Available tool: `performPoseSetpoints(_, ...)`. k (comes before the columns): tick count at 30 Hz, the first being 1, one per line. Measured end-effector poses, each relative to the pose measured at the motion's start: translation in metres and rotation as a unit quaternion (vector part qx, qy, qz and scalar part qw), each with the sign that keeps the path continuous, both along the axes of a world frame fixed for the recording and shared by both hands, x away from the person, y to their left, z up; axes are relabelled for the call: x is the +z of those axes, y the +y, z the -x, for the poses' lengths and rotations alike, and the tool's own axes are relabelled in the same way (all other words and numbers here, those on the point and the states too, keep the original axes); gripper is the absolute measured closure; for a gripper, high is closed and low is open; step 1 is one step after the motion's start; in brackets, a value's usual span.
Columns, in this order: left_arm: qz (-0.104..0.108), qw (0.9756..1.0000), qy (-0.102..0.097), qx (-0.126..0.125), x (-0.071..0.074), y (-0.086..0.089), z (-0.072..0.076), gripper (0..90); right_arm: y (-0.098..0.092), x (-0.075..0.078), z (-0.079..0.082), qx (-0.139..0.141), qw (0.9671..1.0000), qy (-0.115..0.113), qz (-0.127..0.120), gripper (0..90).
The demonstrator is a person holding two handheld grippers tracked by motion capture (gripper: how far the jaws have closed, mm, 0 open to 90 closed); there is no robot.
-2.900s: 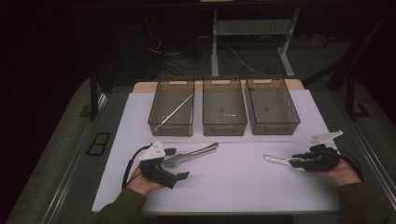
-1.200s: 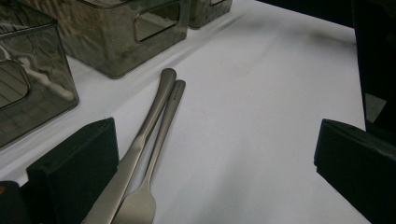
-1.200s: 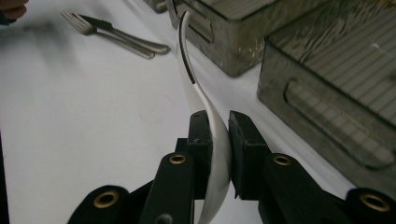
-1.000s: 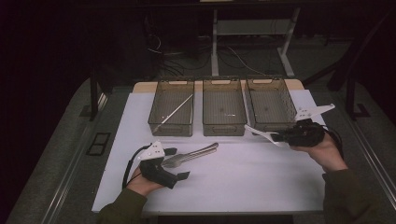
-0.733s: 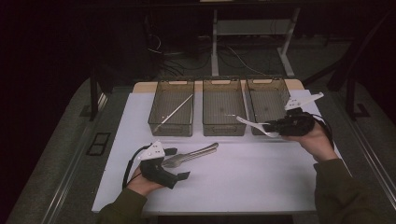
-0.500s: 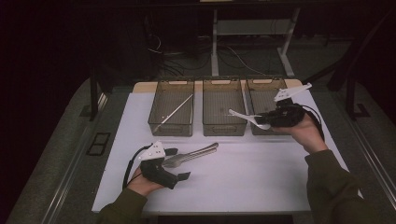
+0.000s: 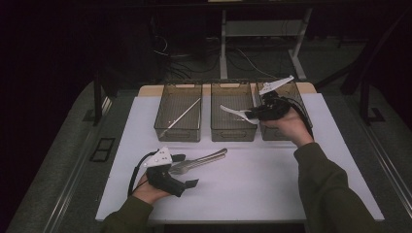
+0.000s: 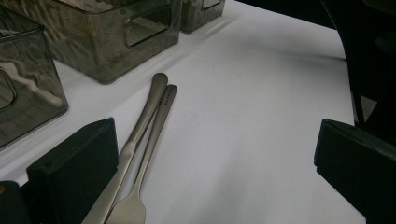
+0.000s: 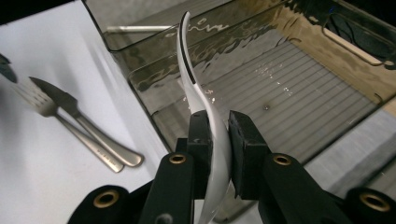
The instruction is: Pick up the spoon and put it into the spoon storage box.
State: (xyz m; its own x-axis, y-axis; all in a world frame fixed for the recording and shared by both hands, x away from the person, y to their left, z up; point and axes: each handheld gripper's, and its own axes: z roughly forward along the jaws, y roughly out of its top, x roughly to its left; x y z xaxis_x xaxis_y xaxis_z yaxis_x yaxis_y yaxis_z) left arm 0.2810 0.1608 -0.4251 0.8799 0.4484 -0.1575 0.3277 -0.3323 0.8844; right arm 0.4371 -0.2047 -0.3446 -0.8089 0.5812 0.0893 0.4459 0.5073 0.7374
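Three bins, one white spoon in transit

Left bin (image 7: 178, 119) holds one long metal utensil (image 7: 180, 115); middle bin (image 7: 233, 118) is bare. Right gripper (image 9: 219, 140) is clamped on the white spoon (image 9: 196, 88), whose far end projects over the middle bin. Left gripper (image 7: 187, 171), jaws apart, rests beside fork (image 8: 140, 186) and knife (image 8: 135, 135), nearer the person than the middle bin.

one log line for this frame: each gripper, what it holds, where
right gripper: shut on white spoon, over middle bin | left gripper: open, on table by knife and fork
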Motion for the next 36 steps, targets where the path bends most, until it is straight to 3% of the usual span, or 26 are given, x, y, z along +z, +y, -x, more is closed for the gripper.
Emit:
performPoseSetpoints(7, 0.001, 1.0000, -0.002, -0.002, 0.000, 0.000, 0.000, 0.0, 0.018, -0.017, -0.015, -0.006, 0.9998, 0.014, 0.016, 79.1)
performPoseSetpoints(14, 0.001, 1.0000, -0.002, -0.004, 0.000, 0.000, 0.000, 0.0, 0.021, -0.027, -0.019, -0.007, 0.9993, 0.026, 0.026, 77.3)
performPoseSetpoints(22, -0.001, 1.0000, -0.003, -0.005, 0.001, -0.001, 0.000, 0.0, 0.016, -0.022, -0.018, -0.017, 0.9994, 0.029, -0.009, 63.8)
performPoseSetpoints(25, -0.001, 1.0000, -0.003, -0.004, 0.001, -0.001, 0.001, 0.0, 0.014, -0.020, -0.016, -0.021, 0.9992, 0.027, -0.023, 54.8)
performPoseSetpoints(29, -0.002, 1.0000, -0.002, -0.004, 0.001, -0.001, 0.001, 0.0, 0.009, -0.018, -0.011, -0.030, 0.9982, 0.034, -0.040, 45.6)
performPoseSetpoints(36, -0.003, 1.0000, -0.001, -0.004, 0.001, -0.001, 0.000, 0.0, -0.004, -0.015, 0.003, -0.036, 0.9975, 0.021, -0.057, 36.4)
